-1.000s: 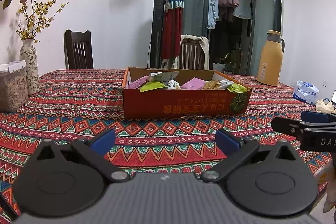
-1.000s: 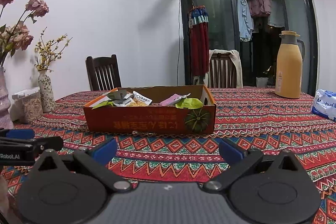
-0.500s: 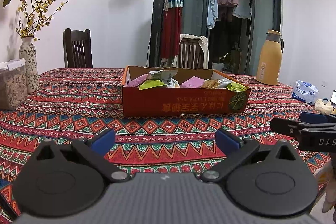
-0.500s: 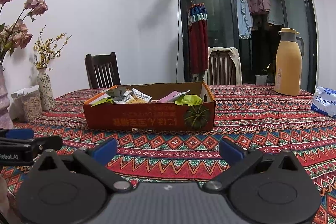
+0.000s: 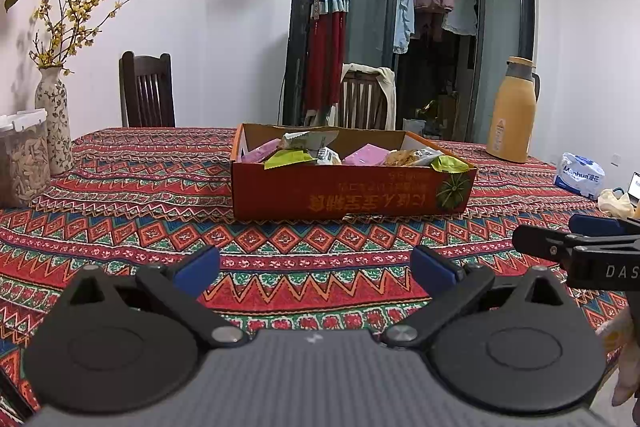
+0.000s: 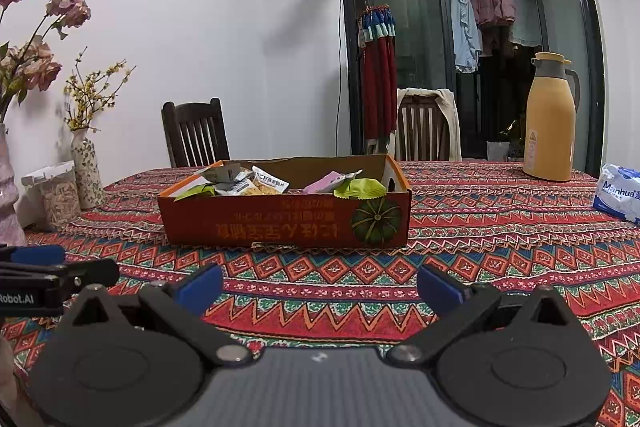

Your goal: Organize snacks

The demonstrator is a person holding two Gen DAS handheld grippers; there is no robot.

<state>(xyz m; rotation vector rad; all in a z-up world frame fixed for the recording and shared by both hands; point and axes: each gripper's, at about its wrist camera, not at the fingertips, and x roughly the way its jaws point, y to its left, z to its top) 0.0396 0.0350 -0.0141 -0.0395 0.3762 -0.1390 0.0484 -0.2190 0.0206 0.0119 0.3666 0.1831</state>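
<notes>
Over the last 1 s: both views sit slightly lower and nearer the cardboard box (image 5: 352,187); nothing on the desk (image 5: 140,187) has shifted. Snacks (image 5: 304,157) lie jumbled inside the box. Left gripper (image 5: 314,267) and right gripper (image 6: 320,287): fingers apart, empty. Reads as either approach or finish.

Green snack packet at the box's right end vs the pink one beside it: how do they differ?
The green snack packet is lime green and sits at the right front corner of the cardboard box, draped over its front edge. The pink snack packet is pale pink and lies further left and deeper inside, tilted with one end up. The green one hides part of the pink one. Both are small sealed wrappers with crimped ends.
</notes>
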